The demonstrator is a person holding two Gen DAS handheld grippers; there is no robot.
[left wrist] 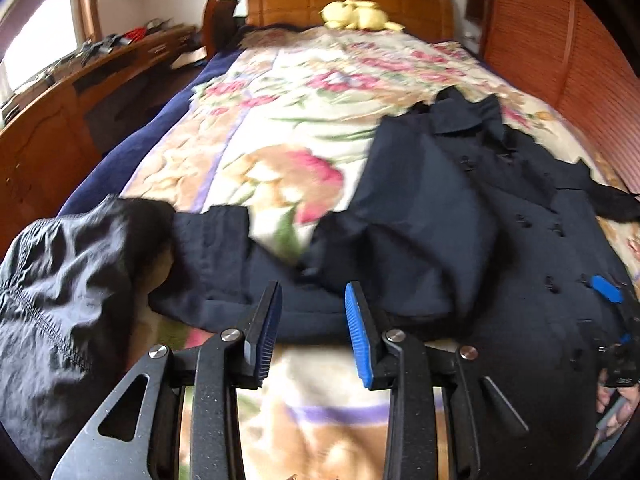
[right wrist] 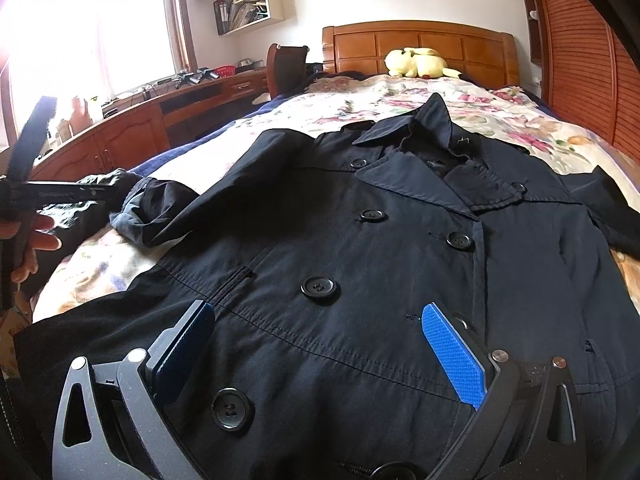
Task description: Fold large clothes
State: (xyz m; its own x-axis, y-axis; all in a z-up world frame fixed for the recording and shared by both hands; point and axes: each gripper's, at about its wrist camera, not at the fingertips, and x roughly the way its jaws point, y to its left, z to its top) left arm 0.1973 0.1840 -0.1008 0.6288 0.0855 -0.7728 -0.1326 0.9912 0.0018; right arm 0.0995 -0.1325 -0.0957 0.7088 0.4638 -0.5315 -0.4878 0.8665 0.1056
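Navy cotton is what fills both views: a double-breasted coat (left wrist: 460, 216) is spread front-up on a bed (left wrist: 280, 92) covered by a floral blanket.

From the left wrist view, the left gripper (left wrist: 314, 332) is seen pointing down toward the near edge of the coat's left sleeve (left wrist: 224, 248), which is stretched sideways across the blanket. Its jaws are spread part-way, with nothing between the pads; blanket and the sleeve's edge are seen through the gap. A dark crumpled garment (left wrist: 60, 288) lies just beside the sleeve end. The picture is smeared, so fine detail of the cuff cannot be told. The right gripper's blue pad is glimpsed at the far right edge over the coat body.

From the right wrist view, the right gripper (right wrist: 320, 352) is seen low over the coat's buttoned front, its jaws spread wide on either side of a button row, pinching nothing. Whether the pads rest on the cloth cannot be told. The collar (right wrist: 420, 128) lies toward the headboard, where a yellow plush toy (right wrist: 416, 64) sits. The left gripper's body is seen at the far left, held by a hand (right wrist: 36, 240).

The step in hand is judged to be the first fold: the left sleeve is yet to be brought in. Next, the sleeve's edge would need to be pinched and carried across the chest, while the coat body is kept from shifting.
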